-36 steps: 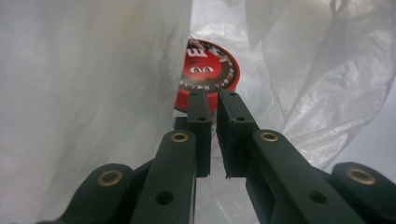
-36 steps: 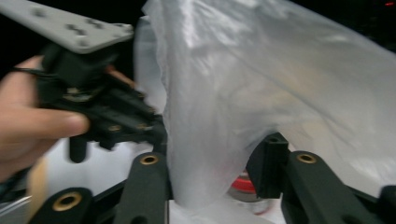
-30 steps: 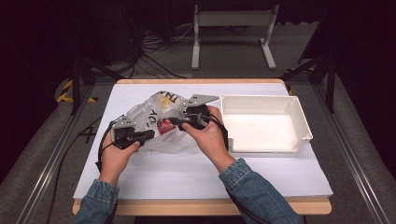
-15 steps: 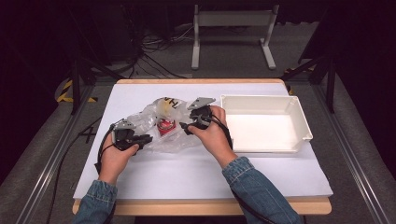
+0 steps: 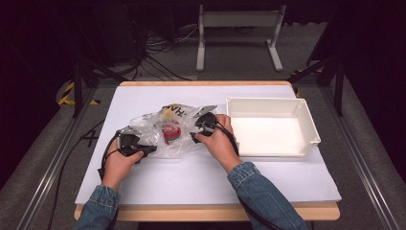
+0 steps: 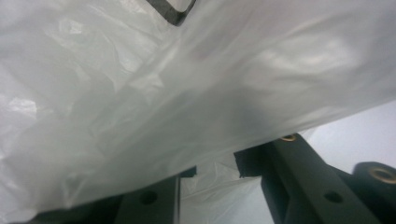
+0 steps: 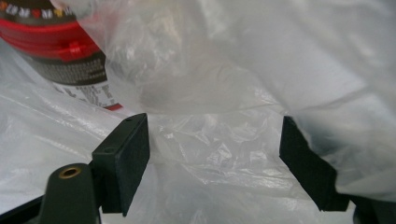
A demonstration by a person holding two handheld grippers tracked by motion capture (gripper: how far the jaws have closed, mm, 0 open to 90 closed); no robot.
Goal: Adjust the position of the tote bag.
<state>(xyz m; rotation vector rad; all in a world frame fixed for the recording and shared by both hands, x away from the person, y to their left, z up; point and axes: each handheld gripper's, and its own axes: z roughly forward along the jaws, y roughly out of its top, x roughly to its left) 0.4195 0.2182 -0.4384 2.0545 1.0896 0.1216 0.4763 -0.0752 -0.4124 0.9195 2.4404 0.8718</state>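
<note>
White sheeting covers the table (image 5: 143,187); a clear plastic bag (image 5: 158,129) lies left of the white tray (image 5: 270,127). The left gripper (image 5: 143,149), jaws just opening and a little apart with film in the gap, sits at the bag's near-left edge. The right gripper (image 5: 195,135), jaws just widened and now gaping over loose film, sits at the bag's tray side. Pinch a single layer only. The bag is crinkled, see-through, holding a red-capped container (image 5: 170,133).
</note>
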